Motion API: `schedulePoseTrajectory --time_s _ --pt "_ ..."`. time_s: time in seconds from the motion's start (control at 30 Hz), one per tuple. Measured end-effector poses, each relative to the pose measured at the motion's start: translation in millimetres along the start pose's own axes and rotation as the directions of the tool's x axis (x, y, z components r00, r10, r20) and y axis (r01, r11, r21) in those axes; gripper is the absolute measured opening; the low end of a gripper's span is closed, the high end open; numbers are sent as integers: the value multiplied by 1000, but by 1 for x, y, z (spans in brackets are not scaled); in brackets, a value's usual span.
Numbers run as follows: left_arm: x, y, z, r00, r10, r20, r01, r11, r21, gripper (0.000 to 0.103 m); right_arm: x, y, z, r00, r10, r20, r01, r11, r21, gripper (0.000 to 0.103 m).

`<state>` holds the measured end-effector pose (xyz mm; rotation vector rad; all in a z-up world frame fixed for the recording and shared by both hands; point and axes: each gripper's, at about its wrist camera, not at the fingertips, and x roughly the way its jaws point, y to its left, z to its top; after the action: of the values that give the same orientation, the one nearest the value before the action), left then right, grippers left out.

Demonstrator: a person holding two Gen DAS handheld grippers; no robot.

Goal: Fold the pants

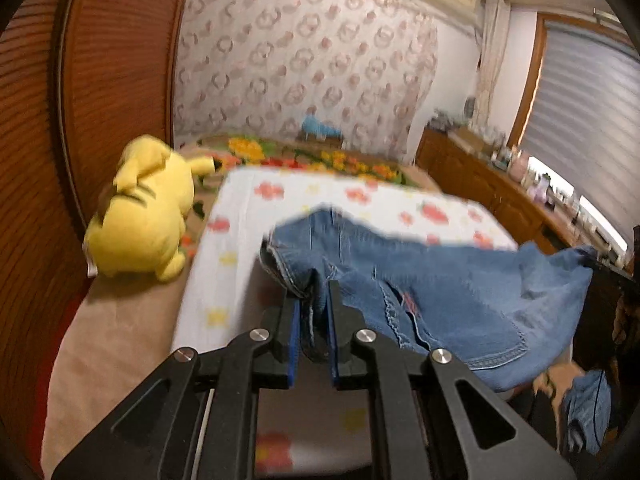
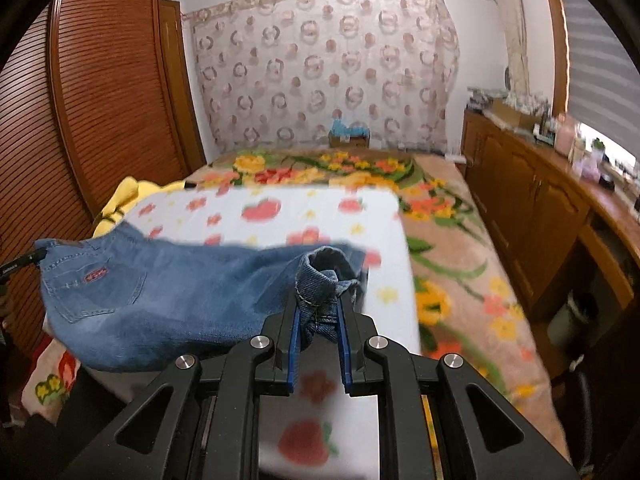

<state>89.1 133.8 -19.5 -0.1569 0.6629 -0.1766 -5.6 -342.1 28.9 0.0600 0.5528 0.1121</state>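
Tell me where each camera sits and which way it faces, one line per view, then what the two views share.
Left wrist: sits on the left gripper, looking along its fingers, down over the bed toward the curtain; its fingers pinch the jeans, plush toy to the left.
Right wrist: sits on the right gripper, facing the same way; its fingers pinch a rolled hem of the jeans.
Shared: the jeans, the white fruit-print sheet, the flowered blanket, the curtain, the wooden cabinet. Of the person's rig, only each gripper shows.
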Motion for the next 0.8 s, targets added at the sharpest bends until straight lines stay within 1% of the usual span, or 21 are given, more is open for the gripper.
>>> schedulePoseTrajectory --time_s 0.1,0.17,0.23,0.3,0.33,0.4,0.43,0.5,0.57,0.67,0.73,0.8 --pt "14 -2 -20 997 42 -63 -41 999 22 13 13 -5 -19 999 7 -47 -6 1000 23 16" --pt "21 -2 -30 994 71 -84 -68 997 41 13 22 -7 -27 998 -5 -68 7 1000 31 16" --pt "23 0 -34 993 75 -94 -71 996 47 15 28 -12 -28 997 -4 -79 8 999 48 16" --pt "23 1 -36 991 86 -105 -80 995 55 20 31 -16 -26 996 7 -89 0 997 77 16" --pt "22 2 -37 990 91 -106 -85 994 62 21 30 -18 -24 996 11 -92 -3 997 83 17" --pt "18 3 -38 990 96 -102 -89 994 69 30 25 -16 -23 995 9 -96 -2 997 73 17" --pt "16 3 -38 990 101 -98 -94 993 73 33 24 -16 -22 995 11 -97 -4 998 68 17" --pt "11 3 -36 990 115 -84 -108 990 86 44 21 -13 -22 995 12 -102 -5 998 66 18" --pt "8 4 -34 991 108 -81 -100 991 93 45 22 -10 -24 994 6 -106 1 998 60 21" --pt "0 3 -29 993 96 -71 -89 991 99 47 17 -4 -30 995 -10 -101 14 999 45 21" --pt "-4 1 -25 994 91 -58 -84 991 104 50 15 -3 -29 995 -24 -97 27 999 34 21" --pt "-6 -2 -21 996 82 -47 -77 992 101 55 13 -2 -30 996 -30 -89 32 999 23 22"
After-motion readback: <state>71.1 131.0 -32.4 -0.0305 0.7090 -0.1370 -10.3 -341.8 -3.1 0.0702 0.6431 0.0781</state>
